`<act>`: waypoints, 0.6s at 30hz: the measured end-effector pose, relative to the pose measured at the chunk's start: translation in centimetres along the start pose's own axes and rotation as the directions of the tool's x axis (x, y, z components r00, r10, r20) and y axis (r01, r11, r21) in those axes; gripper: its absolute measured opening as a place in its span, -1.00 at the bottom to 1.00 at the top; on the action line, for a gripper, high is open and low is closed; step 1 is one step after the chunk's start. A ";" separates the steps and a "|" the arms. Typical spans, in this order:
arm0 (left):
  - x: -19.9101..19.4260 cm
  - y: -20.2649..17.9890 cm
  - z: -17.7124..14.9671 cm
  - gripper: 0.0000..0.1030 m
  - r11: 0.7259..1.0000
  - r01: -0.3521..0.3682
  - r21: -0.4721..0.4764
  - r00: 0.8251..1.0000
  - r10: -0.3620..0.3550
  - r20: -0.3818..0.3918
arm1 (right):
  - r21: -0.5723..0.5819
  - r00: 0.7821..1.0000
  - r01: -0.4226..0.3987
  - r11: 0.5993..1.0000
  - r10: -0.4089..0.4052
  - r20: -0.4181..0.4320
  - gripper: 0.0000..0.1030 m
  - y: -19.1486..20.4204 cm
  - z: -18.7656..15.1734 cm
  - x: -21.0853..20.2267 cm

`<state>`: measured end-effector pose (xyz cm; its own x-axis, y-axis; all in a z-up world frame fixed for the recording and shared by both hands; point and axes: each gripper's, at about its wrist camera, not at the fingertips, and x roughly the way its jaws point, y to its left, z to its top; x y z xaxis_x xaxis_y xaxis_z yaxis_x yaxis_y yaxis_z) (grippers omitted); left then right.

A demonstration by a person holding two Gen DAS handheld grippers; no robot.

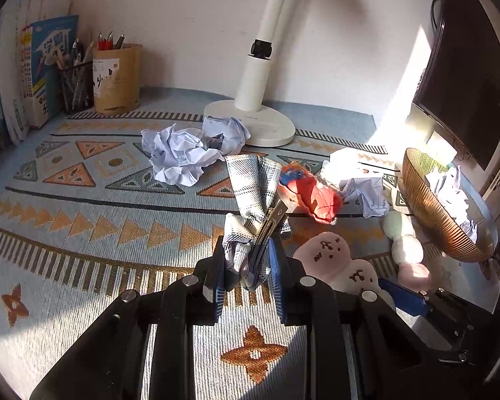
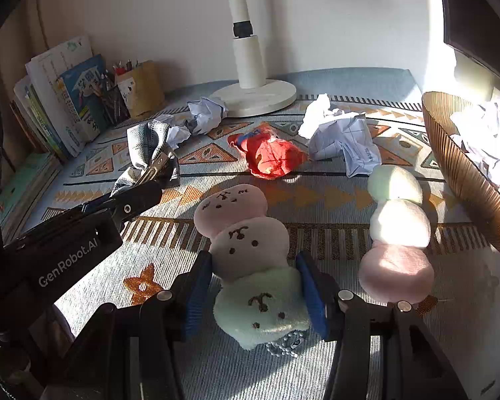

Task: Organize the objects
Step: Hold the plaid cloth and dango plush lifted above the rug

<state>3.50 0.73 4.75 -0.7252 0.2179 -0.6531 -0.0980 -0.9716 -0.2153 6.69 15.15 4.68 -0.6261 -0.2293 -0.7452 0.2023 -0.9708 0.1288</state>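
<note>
My left gripper point(image 1: 248, 275) is shut on a plaid fabric bow hair clip point(image 1: 255, 196) with a metal clip, held just above the patterned mat; it also shows in the right wrist view point(image 2: 150, 156). My right gripper point(image 2: 256, 296) is open, its blue pads on either side of the green end of a three-ball plush with faces point(image 2: 246, 243), which lies on the mat. A second plush of three plain balls point(image 2: 396, 226) lies to its right. A red crumpled wrapper point(image 2: 270, 156) lies beyond.
Crumpled paper balls point(image 1: 180, 153) point(image 2: 343, 140) lie on the mat. A ribbed brown bowl point(image 2: 466, 180) holding crumpled paper stands at right. A white lamp base point(image 1: 253, 123), pen holders point(image 1: 116, 76) and books point(image 1: 36, 66) stand at the back. A dark monitor point(image 1: 466, 66) is at far right.
</note>
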 end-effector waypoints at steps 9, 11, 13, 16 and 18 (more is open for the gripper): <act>-0.1 -0.3 -0.1 -0.60 1.000 -0.009 0.009 1.000 0.009 0.008 | 0.004 1.000 -0.001 1.000 0.001 0.001 -0.01 0.1 0.0 -0.1; -0.1 -0.3 -0.1 -0.60 1.000 -0.011 0.010 1.000 0.011 0.009 | 0.005 1.000 -0.001 1.000 0.001 0.002 -0.01 0.2 0.0 -0.2; -0.1 -0.3 -0.1 -0.60 1.000 -0.011 0.011 1.000 0.011 0.009 | 0.004 1.000 -0.001 1.000 0.001 0.001 -0.01 0.2 0.0 -0.2; -0.1 -0.3 -0.1 -0.60 1.000 -0.011 0.011 1.000 0.011 0.009 | 0.005 1.000 -0.001 1.000 0.001 0.002 -0.01 0.2 0.0 -0.2; -0.1 -0.4 -0.1 -0.60 1.000 -0.012 0.011 1.000 0.012 0.010 | 0.006 1.000 -0.002 1.000 0.002 0.001 -0.01 0.2 0.0 -0.2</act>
<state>3.72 1.08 4.80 -0.7332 0.2052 -0.6483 -0.0968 -0.9752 -0.1992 6.88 15.03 4.88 -0.6266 -0.2309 -0.7443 0.1987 -0.9709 0.1339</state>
